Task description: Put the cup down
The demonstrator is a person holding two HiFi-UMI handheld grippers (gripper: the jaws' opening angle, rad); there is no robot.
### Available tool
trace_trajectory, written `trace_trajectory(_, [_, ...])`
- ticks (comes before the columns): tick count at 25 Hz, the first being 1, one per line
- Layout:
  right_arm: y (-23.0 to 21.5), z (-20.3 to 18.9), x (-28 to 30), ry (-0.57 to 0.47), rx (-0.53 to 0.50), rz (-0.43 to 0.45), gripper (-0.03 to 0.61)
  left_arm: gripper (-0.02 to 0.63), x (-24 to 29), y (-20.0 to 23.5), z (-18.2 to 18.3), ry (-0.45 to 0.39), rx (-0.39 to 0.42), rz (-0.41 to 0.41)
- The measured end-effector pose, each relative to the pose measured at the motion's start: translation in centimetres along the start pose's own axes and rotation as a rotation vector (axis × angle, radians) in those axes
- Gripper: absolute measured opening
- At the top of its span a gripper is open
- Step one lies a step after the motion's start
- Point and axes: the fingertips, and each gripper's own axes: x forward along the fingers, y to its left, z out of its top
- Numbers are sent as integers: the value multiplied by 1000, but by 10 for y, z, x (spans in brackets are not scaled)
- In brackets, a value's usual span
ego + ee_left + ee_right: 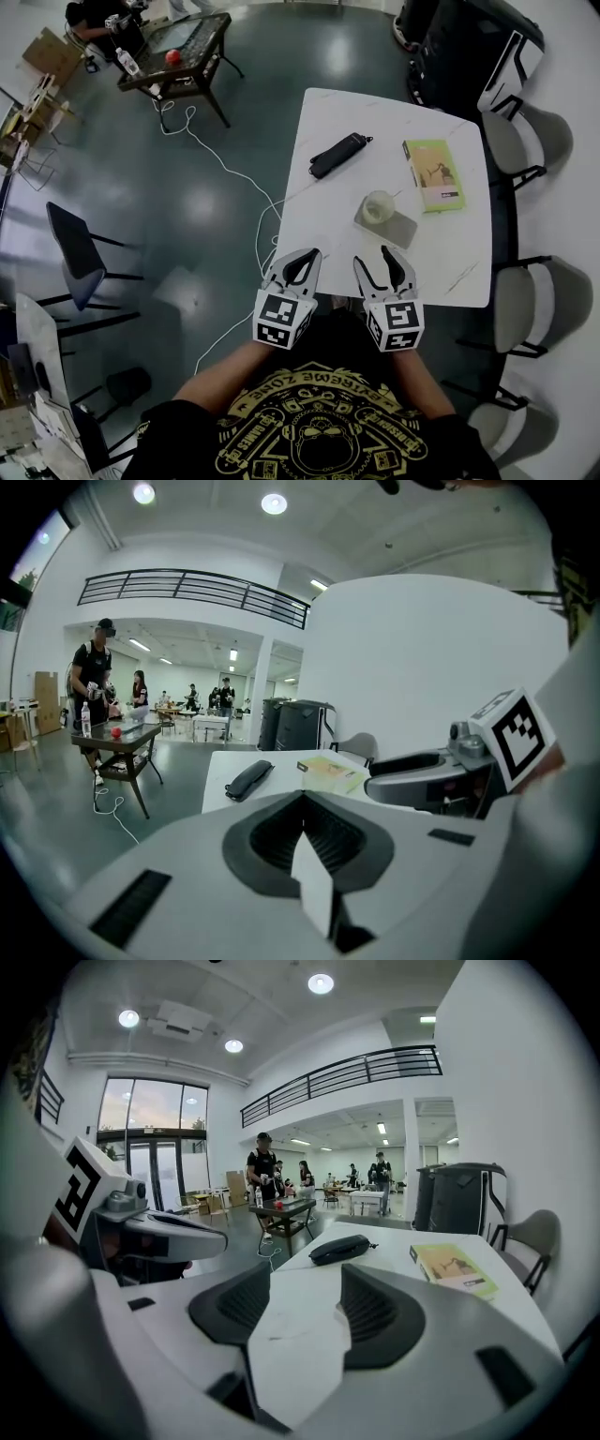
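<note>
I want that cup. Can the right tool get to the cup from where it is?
Probably yes. The right tool is open and empty, and the cup stands just ahead of it on the table, with nothing in between.

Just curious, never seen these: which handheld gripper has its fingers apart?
The right gripper: its fingers stand apart with nothing between them, while those of the left gripper meet at the tips.
</note>
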Motion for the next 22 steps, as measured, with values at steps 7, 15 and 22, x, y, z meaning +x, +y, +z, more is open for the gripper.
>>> trace_trajectory(7, [24, -2, -29, 7, 4, -32, 7, 6, -29, -7, -6, -7, 46, -22])
trace_trajectory(15, [52, -5, -60, 16, 45, -58, 6, 6, -57, -20, -16, -9, 49, -78])
trace_trajectory(22, [67, -13, -88, 53, 42, -89, 6, 6, -76, -47, -25, -16, 35, -164])
